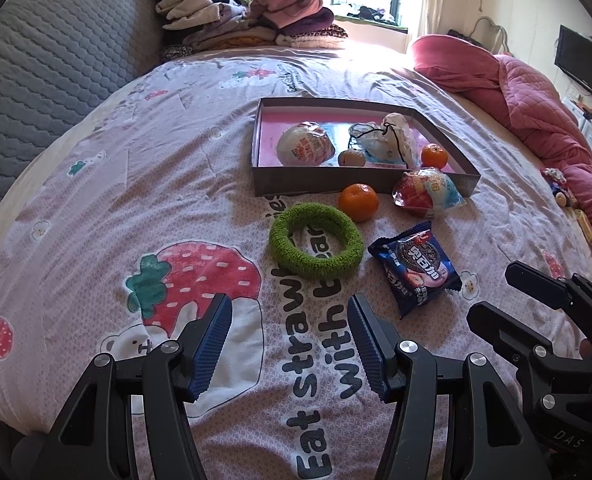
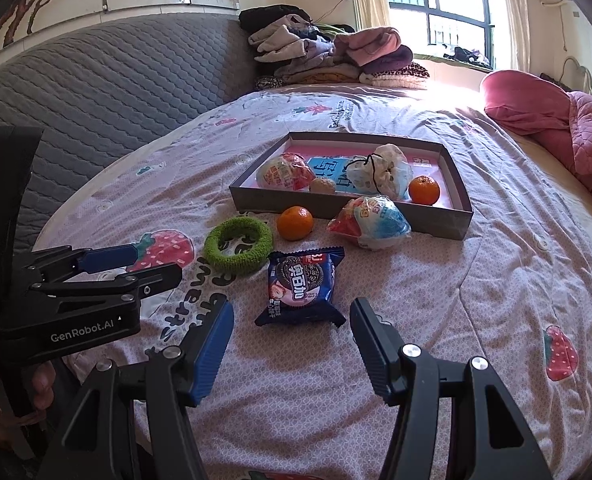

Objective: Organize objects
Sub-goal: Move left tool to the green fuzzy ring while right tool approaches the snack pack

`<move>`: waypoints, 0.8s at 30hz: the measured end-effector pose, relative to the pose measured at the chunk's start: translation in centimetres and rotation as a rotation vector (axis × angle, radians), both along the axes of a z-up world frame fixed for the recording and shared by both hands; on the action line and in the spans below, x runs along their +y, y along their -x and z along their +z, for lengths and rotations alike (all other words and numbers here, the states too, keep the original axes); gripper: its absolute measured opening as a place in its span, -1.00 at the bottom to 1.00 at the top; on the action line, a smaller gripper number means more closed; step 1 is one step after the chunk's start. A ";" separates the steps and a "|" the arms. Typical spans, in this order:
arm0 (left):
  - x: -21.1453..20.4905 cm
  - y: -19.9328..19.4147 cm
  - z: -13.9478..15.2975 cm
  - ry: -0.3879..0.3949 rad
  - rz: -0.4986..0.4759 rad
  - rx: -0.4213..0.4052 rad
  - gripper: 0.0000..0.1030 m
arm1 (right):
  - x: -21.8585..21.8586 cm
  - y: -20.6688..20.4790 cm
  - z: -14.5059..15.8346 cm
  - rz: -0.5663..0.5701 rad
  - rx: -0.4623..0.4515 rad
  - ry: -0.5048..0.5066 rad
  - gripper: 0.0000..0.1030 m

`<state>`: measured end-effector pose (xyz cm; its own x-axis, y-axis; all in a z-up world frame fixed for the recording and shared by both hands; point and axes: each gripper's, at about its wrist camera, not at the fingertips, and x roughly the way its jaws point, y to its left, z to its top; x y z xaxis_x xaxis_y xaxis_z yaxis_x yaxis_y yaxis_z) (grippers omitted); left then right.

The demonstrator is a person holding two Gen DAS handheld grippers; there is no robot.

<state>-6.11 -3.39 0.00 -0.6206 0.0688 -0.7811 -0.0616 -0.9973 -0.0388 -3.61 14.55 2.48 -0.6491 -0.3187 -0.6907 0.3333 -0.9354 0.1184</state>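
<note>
A shallow grey box (image 1: 323, 186) (image 2: 323, 202) with a pink floor lies on the bed and holds a wrapped round snack (image 1: 303, 145), a small brown fruit (image 1: 351, 158), a white pouch (image 1: 387, 140) and an orange (image 1: 434, 156). On the sheet in front of it lie a second orange (image 1: 357, 201) (image 2: 294, 222), a red-and-blue wrapped snack (image 1: 425, 193) (image 2: 369, 221), a green fuzzy ring (image 1: 315, 246) (image 2: 238, 250) and a blue cookie packet (image 1: 415, 270) (image 2: 300, 286). My left gripper (image 1: 290, 332) is open over the sheet, short of the ring. My right gripper (image 2: 292, 334) is open just short of the packet.
The bed carries a pink strawberry-print sheet (image 1: 136, 184). Folded clothes (image 1: 248, 20) are stacked at the far side by the grey headboard (image 1: 56, 60). A pink quilt (image 1: 535, 96) lies along the right. The other gripper's body shows at each view's edge.
</note>
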 end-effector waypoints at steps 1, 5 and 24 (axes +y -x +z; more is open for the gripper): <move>0.0 0.1 -0.1 -0.001 -0.002 -0.005 0.20 | 0.0 0.0 -0.1 0.001 -0.003 -0.001 0.17; 0.0 0.3 -0.6 -0.001 0.000 -0.013 0.20 | -0.1 0.1 -0.4 0.001 -0.008 -0.005 0.17; -0.8 3.0 -1.6 -0.007 0.030 -0.023 0.20 | -0.6 1.6 -2.0 -0.008 -0.034 -0.008 0.17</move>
<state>-9.12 -4.16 -1.57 -0.6044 0.0559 -0.7947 -0.0303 -0.9984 -0.0472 -5.26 13.91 0.46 -0.6274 -0.3078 -0.7153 0.3219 -0.9389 0.1218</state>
